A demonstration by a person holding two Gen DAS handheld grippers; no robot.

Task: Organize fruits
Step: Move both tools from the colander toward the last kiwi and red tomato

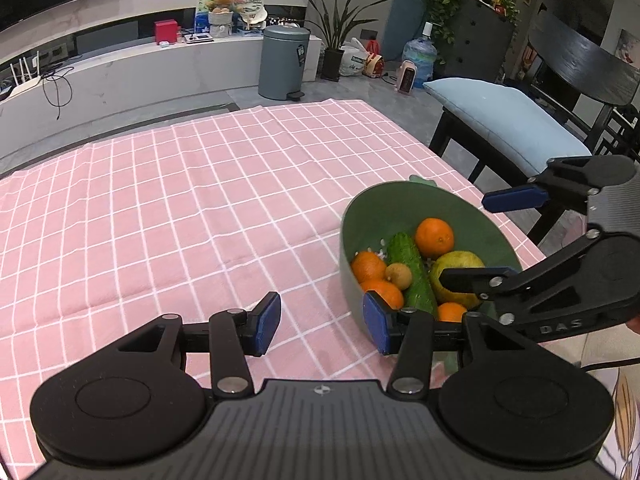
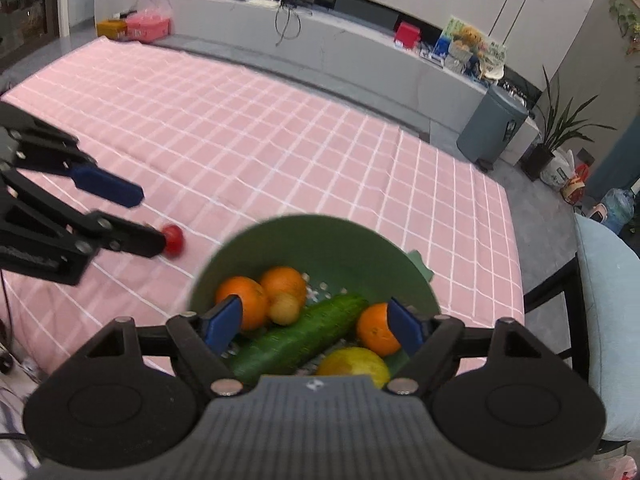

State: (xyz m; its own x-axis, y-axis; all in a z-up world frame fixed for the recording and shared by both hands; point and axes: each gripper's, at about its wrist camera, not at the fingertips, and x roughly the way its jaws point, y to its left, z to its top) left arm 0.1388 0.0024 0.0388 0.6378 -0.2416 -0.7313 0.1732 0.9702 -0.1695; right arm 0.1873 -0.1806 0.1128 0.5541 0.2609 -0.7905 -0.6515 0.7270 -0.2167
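Observation:
A green bowl [image 1: 360, 216] stands on the pink checked tablecloth [image 1: 180, 208] near its right edge. It holds several oranges [image 1: 434, 237], a cucumber [image 1: 412, 272], a yellow-green citrus fruit [image 1: 460, 266] and a small brown fruit [image 1: 397, 274]. My left gripper [image 1: 322, 324] is open and empty, just left of the bowl above the cloth. My right gripper [image 2: 316, 324] is open and empty, over the bowl [image 2: 320, 236] and its cucumber [image 2: 300, 336]. A small red fruit [image 2: 174, 239] lies on the cloth [image 2: 280, 140] beside the left gripper's [image 2: 150, 218] lower fingertip. The right gripper [image 1: 472, 236] also shows in the left wrist view.
A bench with a light blue cushion [image 1: 504, 120] stands right of the table. A grey bin [image 1: 283, 62], potted plants [image 1: 336, 32] and a long low white counter [image 1: 120, 76] lie beyond the table's far edge.

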